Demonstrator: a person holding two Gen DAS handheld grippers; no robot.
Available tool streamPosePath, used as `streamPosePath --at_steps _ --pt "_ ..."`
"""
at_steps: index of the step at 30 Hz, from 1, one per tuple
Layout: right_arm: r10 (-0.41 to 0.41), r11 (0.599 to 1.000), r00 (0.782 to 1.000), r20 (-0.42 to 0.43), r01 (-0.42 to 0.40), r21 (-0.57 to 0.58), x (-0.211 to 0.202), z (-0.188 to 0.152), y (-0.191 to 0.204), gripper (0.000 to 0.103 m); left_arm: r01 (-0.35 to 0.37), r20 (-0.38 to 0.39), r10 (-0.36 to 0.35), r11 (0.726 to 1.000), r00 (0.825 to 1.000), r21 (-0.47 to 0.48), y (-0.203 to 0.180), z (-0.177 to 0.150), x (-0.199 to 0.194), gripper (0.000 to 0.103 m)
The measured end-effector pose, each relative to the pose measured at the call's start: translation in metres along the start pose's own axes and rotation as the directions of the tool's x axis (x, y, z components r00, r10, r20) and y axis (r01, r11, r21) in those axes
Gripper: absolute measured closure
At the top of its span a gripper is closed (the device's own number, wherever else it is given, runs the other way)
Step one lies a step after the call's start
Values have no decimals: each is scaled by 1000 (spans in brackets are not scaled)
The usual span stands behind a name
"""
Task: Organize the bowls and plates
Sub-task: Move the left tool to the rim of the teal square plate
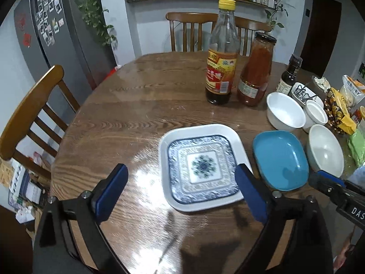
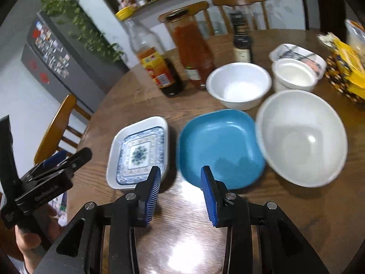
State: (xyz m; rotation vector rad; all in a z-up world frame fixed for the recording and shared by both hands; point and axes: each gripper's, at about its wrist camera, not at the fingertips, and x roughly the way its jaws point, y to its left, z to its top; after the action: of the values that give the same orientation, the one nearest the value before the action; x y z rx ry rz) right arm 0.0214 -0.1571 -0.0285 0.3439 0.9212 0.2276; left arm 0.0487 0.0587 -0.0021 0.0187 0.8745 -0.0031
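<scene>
Hovering over a round wooden table (image 1: 136,86), the left gripper (image 1: 180,189) has its blue pads spread wide with nothing between them; only bare tabletop and the near edge of the dishes lie under the gap. The right gripper (image 2: 180,191) is partly open, its ribbed pads apart, and holds nothing.

In the left wrist view, a patterned plate (image 1: 202,166) sits nested inside a white plate (image 1: 200,130) near centre, just beyond the pads. At 3 o'clock of that pair lies a blue plate (image 1: 280,159), close beside but apart from it. A large white bowl (image 1: 325,148) is further out at 3 o'clock, just beside the blue plate. At 1 o'clock stand a second white bowl (image 1: 285,111) and a small white cup (image 1: 316,114), with a patterned dish (image 1: 303,91) behind them.

At 12 o'clock of the plates stand a yellow-capped bottle (image 1: 222,54), a red sauce jar (image 1: 256,70) and a small dark bottle (image 1: 288,75), all upright. Yellow snack bags (image 1: 337,107) crowd the table's right edge.

In the right wrist view the blue plate lies just ahead of the pads, the stacked plates at 10 o'clock and the large bowl at 2 o'clock. The left gripper shows at the left border, in a hand (image 2: 25,242).
</scene>
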Motion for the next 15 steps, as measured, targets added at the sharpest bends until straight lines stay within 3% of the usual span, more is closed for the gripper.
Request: streamPosePath --at_steps 15 --pt "-53 986 998 14 50 159 -26 -11 -64 66 80 -33 -77 990 997 112 -67 4 8 4"
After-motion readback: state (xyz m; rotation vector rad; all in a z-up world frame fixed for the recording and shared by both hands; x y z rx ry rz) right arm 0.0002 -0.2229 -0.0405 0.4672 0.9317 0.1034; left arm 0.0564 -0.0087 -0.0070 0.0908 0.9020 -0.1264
